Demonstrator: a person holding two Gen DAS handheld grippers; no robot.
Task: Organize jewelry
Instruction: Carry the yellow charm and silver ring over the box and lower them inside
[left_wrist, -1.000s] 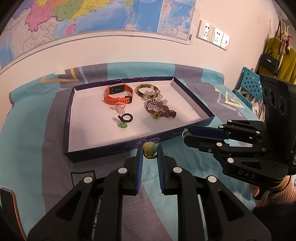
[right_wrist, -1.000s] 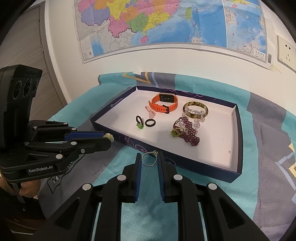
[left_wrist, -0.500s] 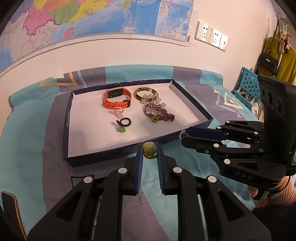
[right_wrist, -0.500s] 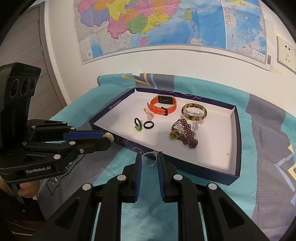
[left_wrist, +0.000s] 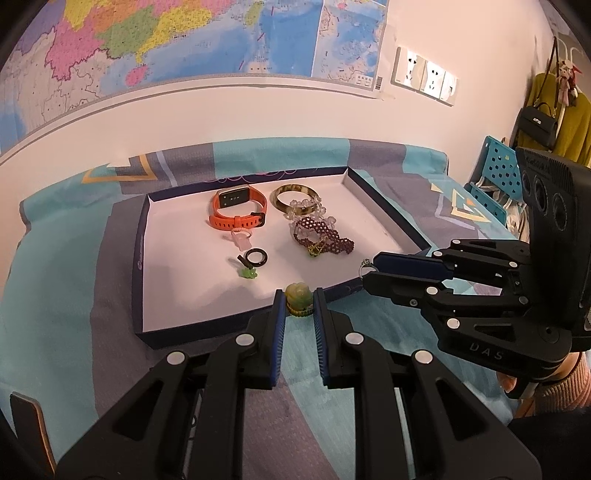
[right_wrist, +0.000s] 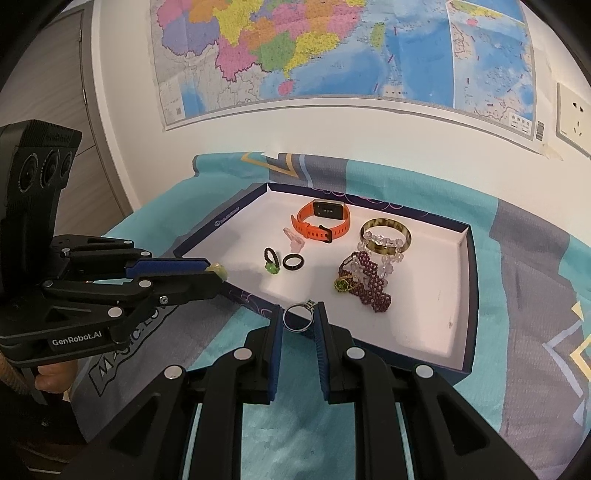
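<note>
1. The left gripper (left_wrist: 299, 306) pinches a green ring (left_wrist: 298, 294) between its blue fingers (left_wrist: 279, 325), at the near rim of the box tray (left_wrist: 137, 258).
2. The right gripper (right_wrist: 298, 320) clamps a silver ring (right_wrist: 297, 318) with a small stone between its fingers, also at the near rim.
3. In the tray lie an orange watch (right_wrist: 322, 220), an amber bangle (right_wrist: 385, 236), a clear bead bracelet (right_wrist: 384, 254), a purple beaded bracelet (right_wrist: 365, 284), a black ring (right_wrist: 293, 263) and what looks like a pale pink ring (right_wrist: 295, 240).
4. The tray sits on a teal and grey cloth (left_wrist: 55, 266).
</note>
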